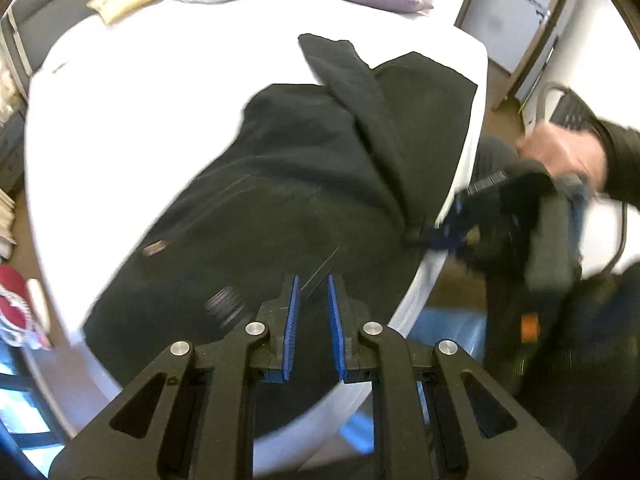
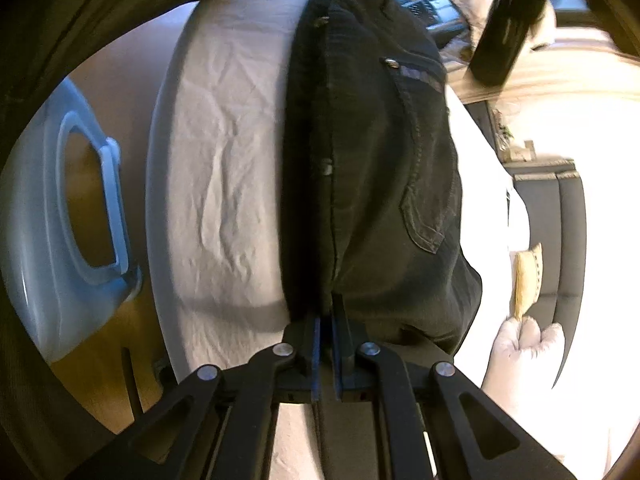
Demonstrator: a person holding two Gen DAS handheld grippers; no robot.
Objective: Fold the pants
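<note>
Black pants point(image 1: 280, 184) lay on the white bed point(image 1: 140, 92), barely folded with 1 leg flopped across, the right gripper point(image 2: 327, 320) pinching their edge, the left gripper point(image 1: 312, 300) spread empty above.

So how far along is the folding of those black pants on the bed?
Early to midway, I'd guess. The black pants lie on the white bed with one leg crossing the rest. The right gripper is shut on a seam edge at the bedside; the left gripper hovers open above the fabric. No compact bundle shows yet, so squaring and final folds remain.
</note>
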